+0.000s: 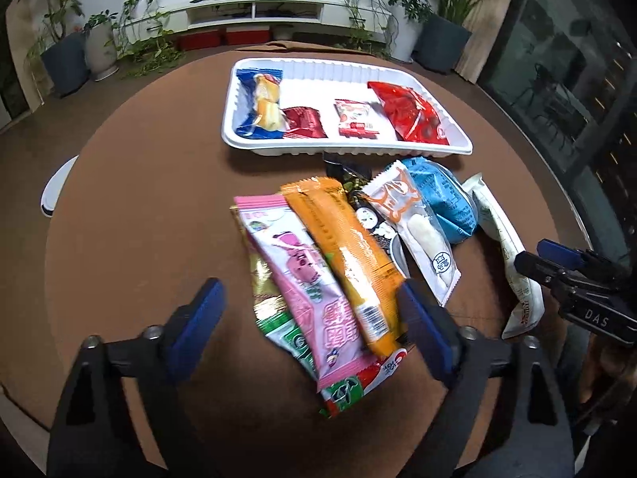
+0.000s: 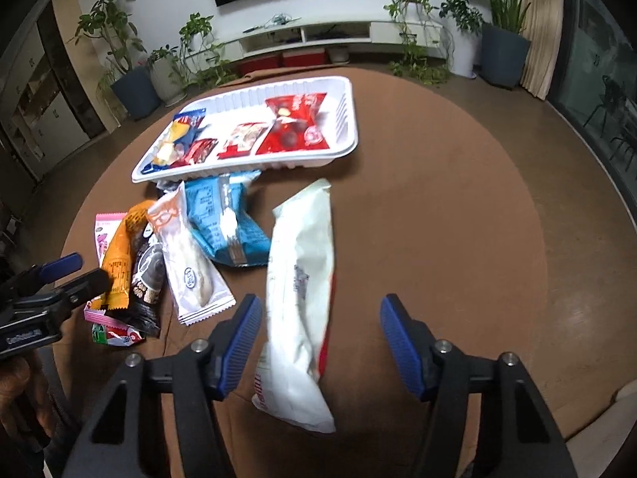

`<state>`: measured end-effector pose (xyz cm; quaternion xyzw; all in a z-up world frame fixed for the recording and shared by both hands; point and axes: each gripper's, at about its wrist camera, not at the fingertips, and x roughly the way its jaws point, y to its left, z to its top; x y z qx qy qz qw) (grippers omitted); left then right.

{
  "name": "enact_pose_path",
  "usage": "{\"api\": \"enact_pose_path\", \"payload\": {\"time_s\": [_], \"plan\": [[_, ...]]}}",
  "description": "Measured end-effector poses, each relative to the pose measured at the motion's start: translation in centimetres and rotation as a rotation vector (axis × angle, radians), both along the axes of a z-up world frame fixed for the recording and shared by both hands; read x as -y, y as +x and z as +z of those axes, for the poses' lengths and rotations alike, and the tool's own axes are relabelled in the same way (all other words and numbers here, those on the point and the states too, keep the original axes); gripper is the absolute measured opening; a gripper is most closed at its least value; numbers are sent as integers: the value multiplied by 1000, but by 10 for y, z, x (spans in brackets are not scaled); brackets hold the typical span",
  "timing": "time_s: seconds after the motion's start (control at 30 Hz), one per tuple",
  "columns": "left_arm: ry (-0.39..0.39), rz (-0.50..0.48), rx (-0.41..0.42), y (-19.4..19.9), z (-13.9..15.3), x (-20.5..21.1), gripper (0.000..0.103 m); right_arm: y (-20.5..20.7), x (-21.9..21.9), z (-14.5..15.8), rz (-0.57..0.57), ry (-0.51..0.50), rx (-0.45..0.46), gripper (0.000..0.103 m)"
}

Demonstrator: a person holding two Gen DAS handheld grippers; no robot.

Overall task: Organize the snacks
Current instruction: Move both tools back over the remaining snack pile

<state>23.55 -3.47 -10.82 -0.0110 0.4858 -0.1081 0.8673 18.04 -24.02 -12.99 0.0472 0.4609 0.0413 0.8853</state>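
Right gripper (image 2: pixel 320 342) open, empty, straddling long white packet (image 2: pixel 300 298); packet's axis running toward tray (image 2: pixel 346 119).

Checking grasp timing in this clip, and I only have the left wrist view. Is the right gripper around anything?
Observer: Yes. The right gripper straddles the long white packet. Its jaws are open, with a clear gap on the packet's right side.
Operator: What is the dark packet half hidden under the orange one?
Observer: A black packet printed with a round cookie. It lies between the orange packet and the orange-and-white packet.
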Motion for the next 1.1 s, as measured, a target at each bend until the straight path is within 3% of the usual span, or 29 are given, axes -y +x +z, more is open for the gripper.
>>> {"api": "enact_pose_path", "payload": {"time_s": [0.07,0.33,0.6,0.67,0.7,0.97,1.1], "plan": [[-6,-11,-5,5,-1,3,76,1,-2,-4,4,0,-10,66],[29,-44,-14,23,3,15,75,5,-4,-12,3,-1,-37,66],[39,-69,-57,44,-9,11,54,10,-8,-22,15,0,-64,65],[38,-66,-66,46,-11,3,37,10,-5,-23,12,5,-69,63],[35,-63,-78,49,-12,-2,34,10,-4,-23,11,8,-69,63],[83,-92,-64,64,-1,-4,34,13,-6,-24,11,-3,-77,63],[135,-119,-67,75,-3,4,48,14,-6,-24,2,-8,-80,63]]}}
